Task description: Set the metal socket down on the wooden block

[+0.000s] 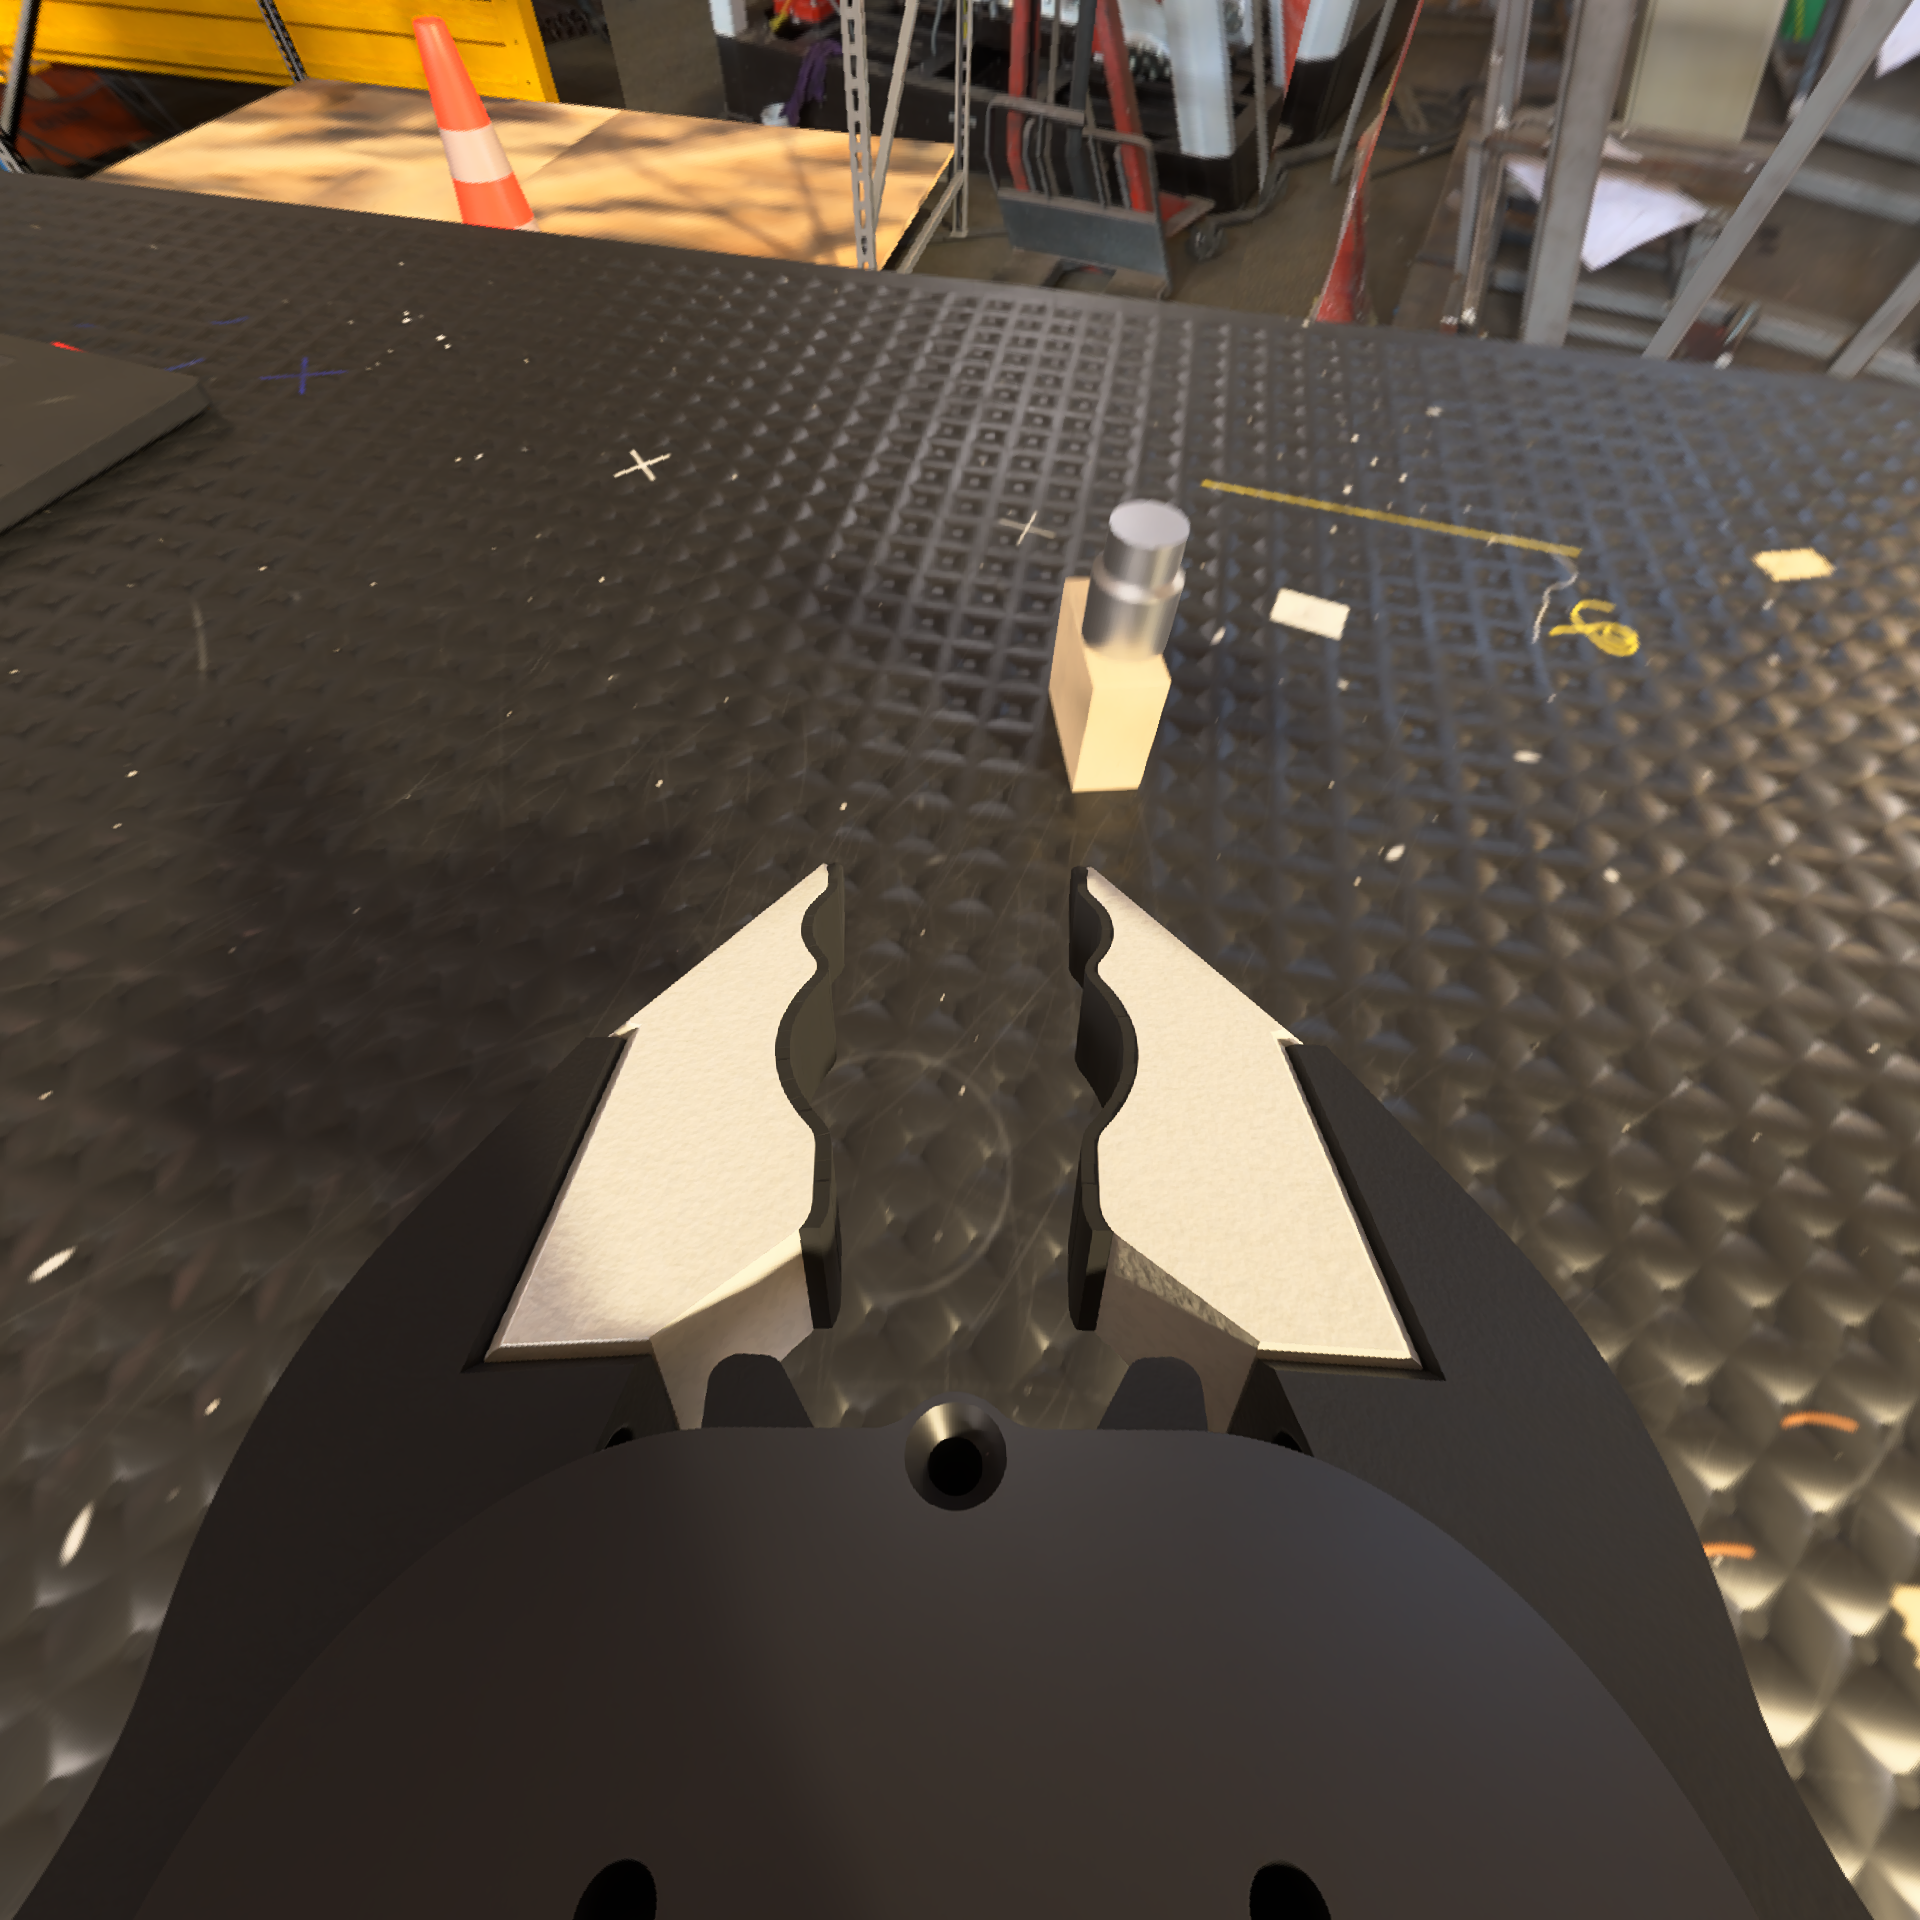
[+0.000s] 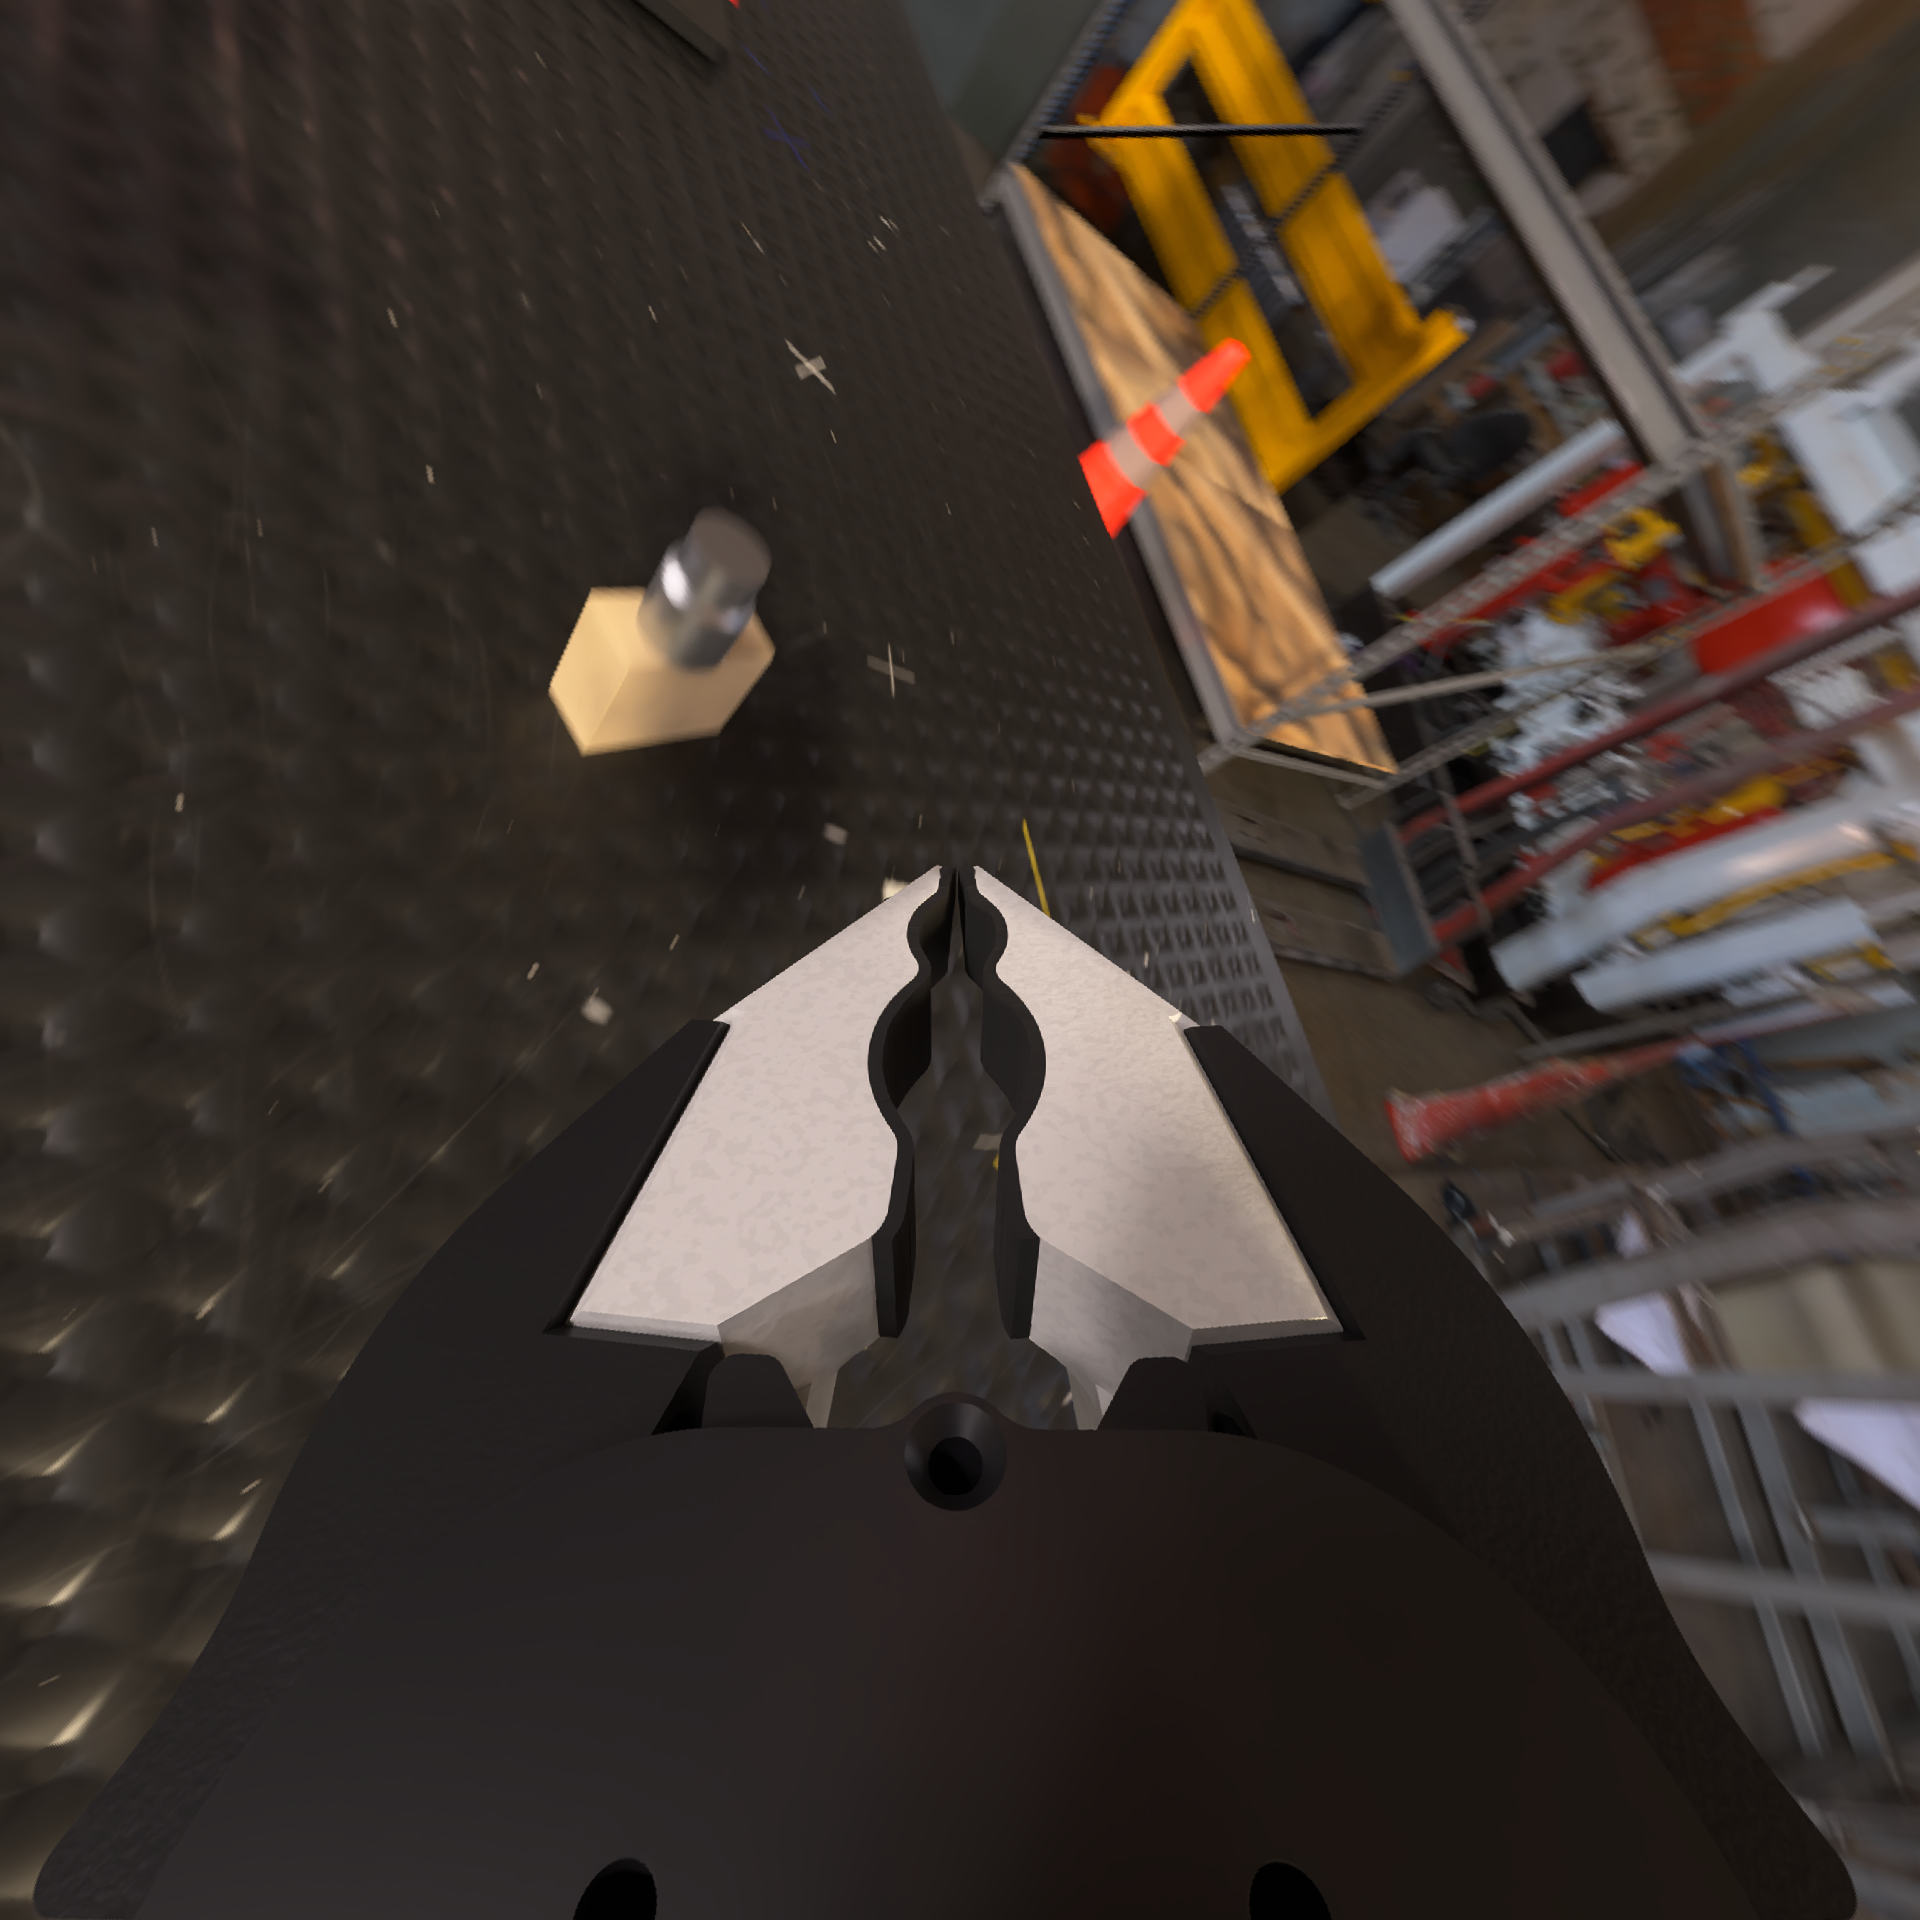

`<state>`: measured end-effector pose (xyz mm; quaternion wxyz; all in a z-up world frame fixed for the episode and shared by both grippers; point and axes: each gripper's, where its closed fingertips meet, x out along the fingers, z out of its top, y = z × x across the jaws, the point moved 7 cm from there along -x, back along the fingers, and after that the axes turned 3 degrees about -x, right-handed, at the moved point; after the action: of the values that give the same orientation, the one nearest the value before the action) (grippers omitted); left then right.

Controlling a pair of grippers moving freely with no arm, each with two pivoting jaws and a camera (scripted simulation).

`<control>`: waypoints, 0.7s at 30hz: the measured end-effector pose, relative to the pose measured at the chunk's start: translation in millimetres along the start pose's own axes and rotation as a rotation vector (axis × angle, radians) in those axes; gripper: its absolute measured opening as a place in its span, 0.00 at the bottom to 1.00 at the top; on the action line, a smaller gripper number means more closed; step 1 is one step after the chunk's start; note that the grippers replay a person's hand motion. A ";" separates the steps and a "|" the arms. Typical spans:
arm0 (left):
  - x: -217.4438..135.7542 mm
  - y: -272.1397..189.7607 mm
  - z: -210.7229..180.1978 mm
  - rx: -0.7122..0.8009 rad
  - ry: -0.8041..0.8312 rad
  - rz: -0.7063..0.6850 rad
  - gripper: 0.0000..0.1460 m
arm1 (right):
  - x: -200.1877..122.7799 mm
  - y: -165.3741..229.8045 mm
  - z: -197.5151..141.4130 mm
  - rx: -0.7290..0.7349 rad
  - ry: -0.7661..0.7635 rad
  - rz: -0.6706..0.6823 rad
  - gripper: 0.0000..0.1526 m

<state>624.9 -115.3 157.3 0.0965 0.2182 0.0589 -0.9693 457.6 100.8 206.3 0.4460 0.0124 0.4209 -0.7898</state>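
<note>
Stepped grey metal socket stands on pale wooden block, on the bench, ahead-right of left fingers, apart.

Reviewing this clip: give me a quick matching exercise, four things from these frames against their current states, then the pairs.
Things:
1. metal socket
2. wooden block
3. left gripper
4. right gripper

States:
A. shut, holding nothing
B. standing upright on the block
C. open, holding nothing
D. resting on the dark studded table

Pairs: 1-B, 2-D, 3-C, 4-A
</note>
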 end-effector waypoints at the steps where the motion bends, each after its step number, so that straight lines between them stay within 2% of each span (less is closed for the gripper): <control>1: -3.8 0.9 -5.4 0.015 0.005 0.008 0.30 | -10.0 22.3 -17.0 0.007 0.010 -0.053 0.00; 4: -15.7 -2.4 -17.6 0.041 0.030 0.012 0.29 | -42.2 70.2 -47.9 0.038 0.075 -0.182 0.00; 8: -35.1 -15.1 -29.6 0.072 0.014 -0.005 0.29 | -76.5 102.0 -71.6 0.186 0.077 -0.201 0.00; 12: -49.8 -29.1 -44.0 0.068 -0.012 -0.033 0.29 | -97.0 106.8 -79.4 0.387 -0.030 -0.204 0.00; 14: -53.3 -32.5 -53.2 0.083 -0.032 -0.028 0.29 | -101.5 103.8 -79.8 0.446 -0.090 -0.217 0.00; 16: -53.0 -31.9 -58.9 0.116 -0.014 -0.010 0.29 | -103.6 100.2 -80.2 0.500 -0.086 -0.225 0.01; 18: -54.4 -29.6 -54.7 0.130 -0.029 0.015 0.29 | -106.0 97.1 -80.8 0.552 -0.106 -0.240 0.04; 21: -58.3 -27.6 -48.9 0.108 -0.082 -0.020 0.30 | -110.3 93.9 -84.6 0.604 -0.132 -0.246 0.06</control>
<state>690.9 -71.3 140.7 0.0773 0.1825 0.0044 -0.9801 561.0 211.3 133.9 0.3499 0.0423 0.1363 -0.9259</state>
